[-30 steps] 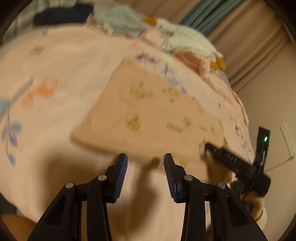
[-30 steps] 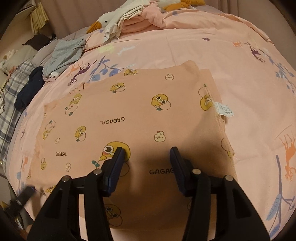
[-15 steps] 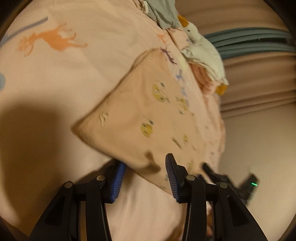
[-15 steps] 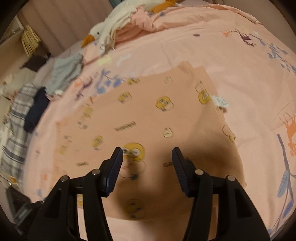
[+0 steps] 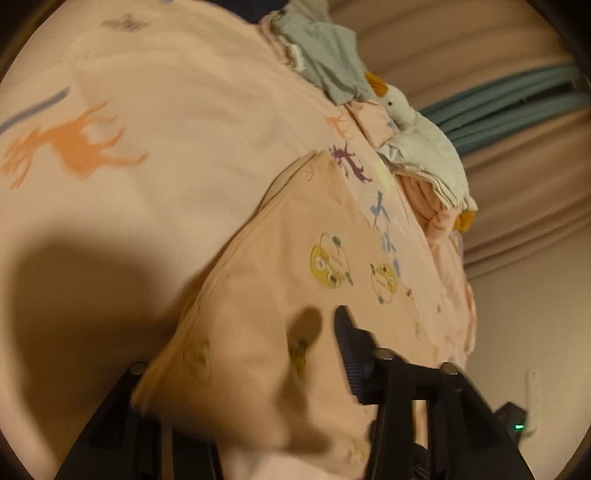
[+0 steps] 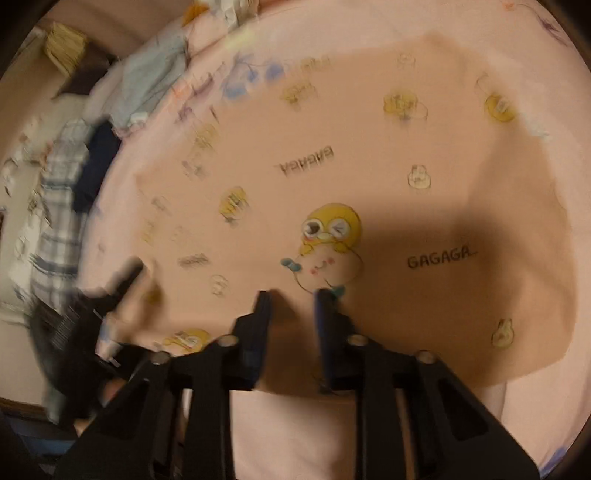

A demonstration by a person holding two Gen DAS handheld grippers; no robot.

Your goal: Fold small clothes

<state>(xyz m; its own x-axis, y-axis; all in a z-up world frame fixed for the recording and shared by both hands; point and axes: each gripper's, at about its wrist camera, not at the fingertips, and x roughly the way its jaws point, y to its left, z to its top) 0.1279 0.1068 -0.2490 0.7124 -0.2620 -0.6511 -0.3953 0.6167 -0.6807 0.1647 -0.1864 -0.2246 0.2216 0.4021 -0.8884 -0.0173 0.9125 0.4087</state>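
A peach garment printed with yellow ducks and "GAGAGA" (image 6: 369,177) lies flat on the pink bedsheet (image 6: 443,26). In the left wrist view the garment's near corner (image 5: 258,332) lies over my left gripper (image 5: 291,354), between its jaws; the left finger is hidden under the cloth and the right finger (image 5: 347,350) shows. My right gripper (image 6: 291,306) is over the garment's near edge with its jaws narrowed, a gap still between them. The left gripper (image 6: 103,295) appears blurred at the garment's left edge.
A pile of clothes with a white goose plush (image 5: 402,110) and a grey-green garment (image 5: 325,55) lies at the far side of the bed. Plaid and navy clothes (image 6: 74,177) lie at the left. Curtains (image 5: 517,110) hang behind.
My left gripper has pushed in under the garment's corner, which now drapes between its jaws. My right gripper has dropped to the near edge and its jaws have narrowed.
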